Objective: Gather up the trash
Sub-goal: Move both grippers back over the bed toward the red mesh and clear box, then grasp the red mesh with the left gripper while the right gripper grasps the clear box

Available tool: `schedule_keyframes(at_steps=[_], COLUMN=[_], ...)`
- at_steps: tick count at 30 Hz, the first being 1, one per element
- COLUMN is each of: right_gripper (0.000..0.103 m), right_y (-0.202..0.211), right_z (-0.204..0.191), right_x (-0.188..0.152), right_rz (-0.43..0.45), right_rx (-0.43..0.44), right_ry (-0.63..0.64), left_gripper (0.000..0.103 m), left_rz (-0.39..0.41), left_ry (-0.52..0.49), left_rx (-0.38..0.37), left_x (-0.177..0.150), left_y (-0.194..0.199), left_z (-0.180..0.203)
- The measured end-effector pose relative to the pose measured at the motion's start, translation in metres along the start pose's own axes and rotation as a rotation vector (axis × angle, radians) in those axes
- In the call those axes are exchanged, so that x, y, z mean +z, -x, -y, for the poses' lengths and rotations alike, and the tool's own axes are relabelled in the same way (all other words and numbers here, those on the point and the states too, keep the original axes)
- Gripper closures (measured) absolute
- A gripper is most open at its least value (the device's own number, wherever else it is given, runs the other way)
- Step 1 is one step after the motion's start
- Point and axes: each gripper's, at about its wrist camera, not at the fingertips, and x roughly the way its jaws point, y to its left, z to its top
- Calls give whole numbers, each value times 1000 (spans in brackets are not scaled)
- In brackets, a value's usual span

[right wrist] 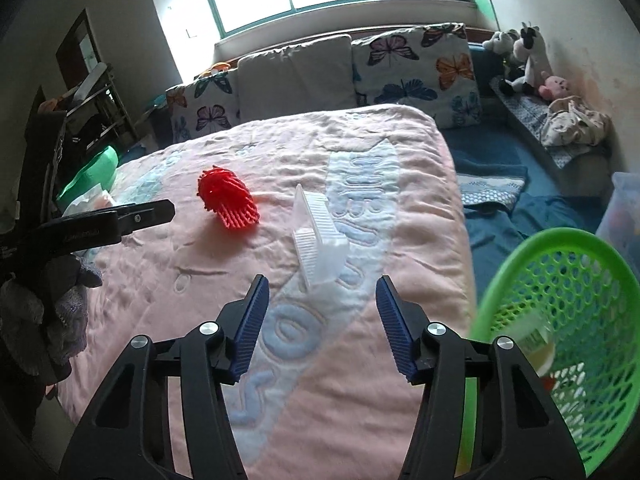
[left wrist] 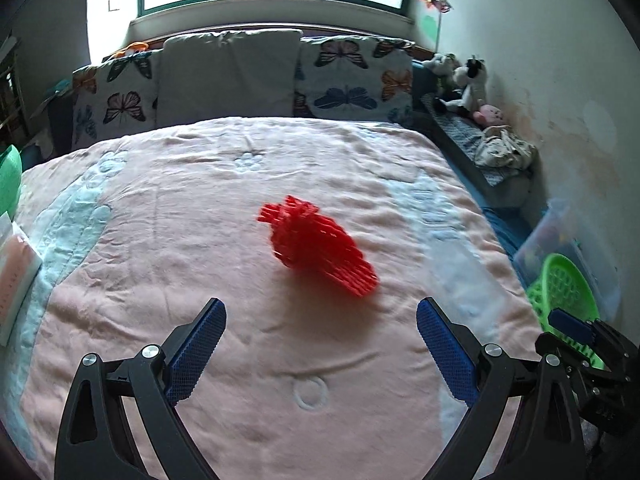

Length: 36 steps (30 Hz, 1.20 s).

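Note:
A red foam fruit net lies in the middle of the pink blanket, just ahead of my left gripper, which is open and holds nothing. In the right wrist view the red net sits to the upper left. A clear ribbed plastic tray stands on edge just beyond my right gripper, which is open with nothing between its blue pads. The green mesh basket hangs off the bed's right side and holds a plastic cup.
Butterfly pillows and a grey cushion line the head of the bed. Plush toys and bunched cloth sit along the right wall. A clear storage bin stands behind the basket. A tissue pack lies at the left edge.

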Motion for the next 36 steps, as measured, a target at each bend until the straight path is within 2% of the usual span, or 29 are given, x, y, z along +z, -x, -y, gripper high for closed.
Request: schedule_keyframes(at_steps=[6,19,21,23,25,28,29,30,32,36], right_gripper=[52,58,60,64,71,77,77,77,77,77], right_y=[-30,-70,-74,-76,-76,-74,-72,-71,-66,-52], right_z=[-1,2,2,0,1,4,5,4,2,-1], right_x=[8,17,17,16,15,14,13,12,11,7], right_rz=[-31,-82,-90,-90,-88,-83,-79,-74,-65,-46], right_rx=[4,9,12,11,10,16,15,12,6,7], right_ry=[-10,-32,-32,-32,-38,-56,-60,-60,-55,-51], left_gripper=[10,10,16,33,40,56,64,65,77,80], left_rz=[-6,-31,-32,-44,-50,-39,-37,-35,-26,-14], left_ry=[19,83,97,117,130,103,90,79,63,48], left_rx=[15,-23,-41,-73,-104,-114,-113,-104,-94,-104], left_x=[13,43,43,41,39,34,33,32,31,25], left_y=[-25,-80,-85,-89,-91,-87,-86,-83,-79,-64], left_z=[-14,-36,-38,-40,-41,-35,-32,-29,-24,-18])
